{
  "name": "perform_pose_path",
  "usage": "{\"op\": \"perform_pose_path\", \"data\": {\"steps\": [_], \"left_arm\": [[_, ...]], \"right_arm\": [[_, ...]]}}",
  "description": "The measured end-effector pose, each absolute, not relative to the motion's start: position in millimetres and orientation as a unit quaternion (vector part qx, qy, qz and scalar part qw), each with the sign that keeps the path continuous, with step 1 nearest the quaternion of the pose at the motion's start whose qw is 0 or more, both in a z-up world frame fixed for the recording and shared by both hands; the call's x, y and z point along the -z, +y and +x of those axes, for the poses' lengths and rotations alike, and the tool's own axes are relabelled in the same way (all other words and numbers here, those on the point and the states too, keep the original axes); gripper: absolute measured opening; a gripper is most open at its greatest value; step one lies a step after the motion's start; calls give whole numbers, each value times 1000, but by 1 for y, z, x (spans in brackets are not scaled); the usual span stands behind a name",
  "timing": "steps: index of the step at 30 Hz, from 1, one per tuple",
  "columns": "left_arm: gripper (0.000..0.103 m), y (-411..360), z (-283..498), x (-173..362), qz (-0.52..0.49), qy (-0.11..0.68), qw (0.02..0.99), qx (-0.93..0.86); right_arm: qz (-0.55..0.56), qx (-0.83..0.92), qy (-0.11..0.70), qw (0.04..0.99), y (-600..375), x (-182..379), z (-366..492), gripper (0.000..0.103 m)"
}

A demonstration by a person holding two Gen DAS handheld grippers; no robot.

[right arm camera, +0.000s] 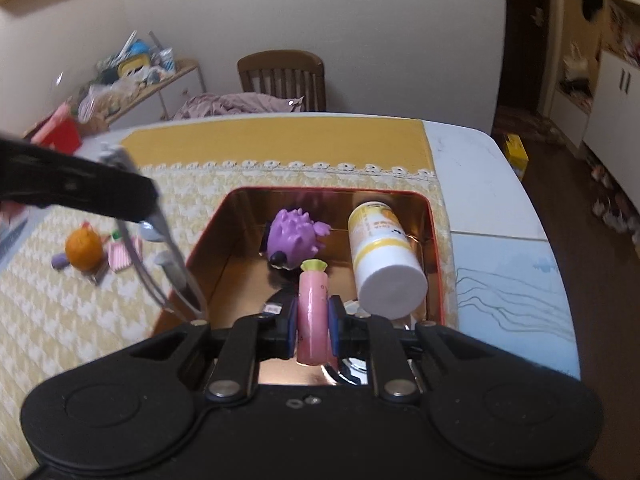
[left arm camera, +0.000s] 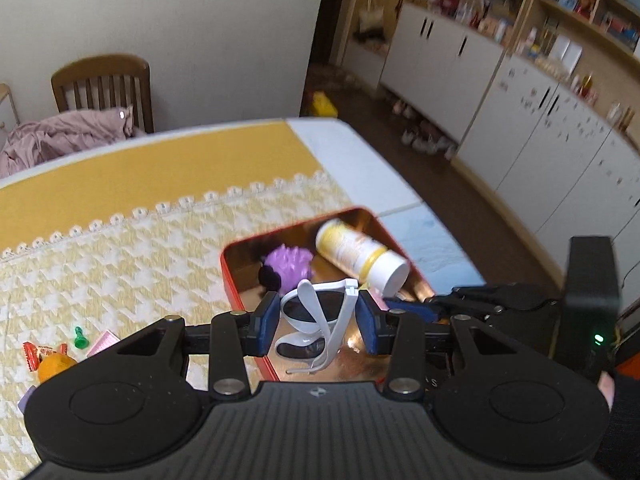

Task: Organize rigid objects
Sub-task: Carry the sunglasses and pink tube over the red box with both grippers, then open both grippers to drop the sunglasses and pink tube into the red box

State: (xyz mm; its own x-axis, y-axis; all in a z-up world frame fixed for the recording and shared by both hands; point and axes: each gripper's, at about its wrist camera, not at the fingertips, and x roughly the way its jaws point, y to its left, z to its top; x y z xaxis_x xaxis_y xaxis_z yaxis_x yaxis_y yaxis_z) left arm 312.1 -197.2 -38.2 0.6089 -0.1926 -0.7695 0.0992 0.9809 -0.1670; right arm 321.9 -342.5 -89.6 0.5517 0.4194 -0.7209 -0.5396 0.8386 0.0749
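Left gripper [left arm camera: 317, 316]: a pair of white-framed sunglasses [left arm camera: 316, 320] with dark lenses is clamped between the blue pads, temples folded and crossed, held over the near end of the tin [left arm camera: 240, 296]. Jaws are partly closed, set by the width of the frame.

Right gripper [right arm camera: 313, 322]: jaws nearly together, pinched on one pink cylindrical tube [right arm camera: 313, 312] with a frilled yellow-green top, held upright above the near part of the same tin [right arm camera: 436, 240].

The tin is a rectangular box, red outside, shiny copper-gold inside, lid off, sitting on a yellow houndstooth cloth [right arm camera: 80, 320] with a lace strip. Contents seen lying in it: one purple spiky toy figure [right arm camera: 294, 236] with a dark patch at its near end, left of centre; one white bottle [right arm camera: 380, 256] with a yellow label and a white cap, on its side along the right wall, cap end nearest. A dark item at the near edge is mostly hidden; it cannot be identified.

Outside the tin, on the cloth to its left: one orange fruit [right arm camera: 84, 252], one green peg-shaped piece [left arm camera: 80, 338], red wrapped sweets [left arm camera: 34, 354], a pink striped packet [right arm camera: 120, 258].

Far side: one wooden chair [right arm camera: 282, 78] with pinkish fabric [right arm camera: 236, 104] heaped in front of it.
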Motion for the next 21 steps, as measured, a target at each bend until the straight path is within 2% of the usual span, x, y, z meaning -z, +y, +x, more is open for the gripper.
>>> {"op": "perform_pose_path", "data": {"steps": [5, 21], "left_arm": [[40, -207, 332, 68, -48, 477, 875, 67], [40, -248, 396, 101, 2, 490, 870, 58]], "right_arm": [[-89, -289, 393, 869, -344, 96, 324, 15], [-111, -309, 405, 854, -345, 109, 330, 14]]}}
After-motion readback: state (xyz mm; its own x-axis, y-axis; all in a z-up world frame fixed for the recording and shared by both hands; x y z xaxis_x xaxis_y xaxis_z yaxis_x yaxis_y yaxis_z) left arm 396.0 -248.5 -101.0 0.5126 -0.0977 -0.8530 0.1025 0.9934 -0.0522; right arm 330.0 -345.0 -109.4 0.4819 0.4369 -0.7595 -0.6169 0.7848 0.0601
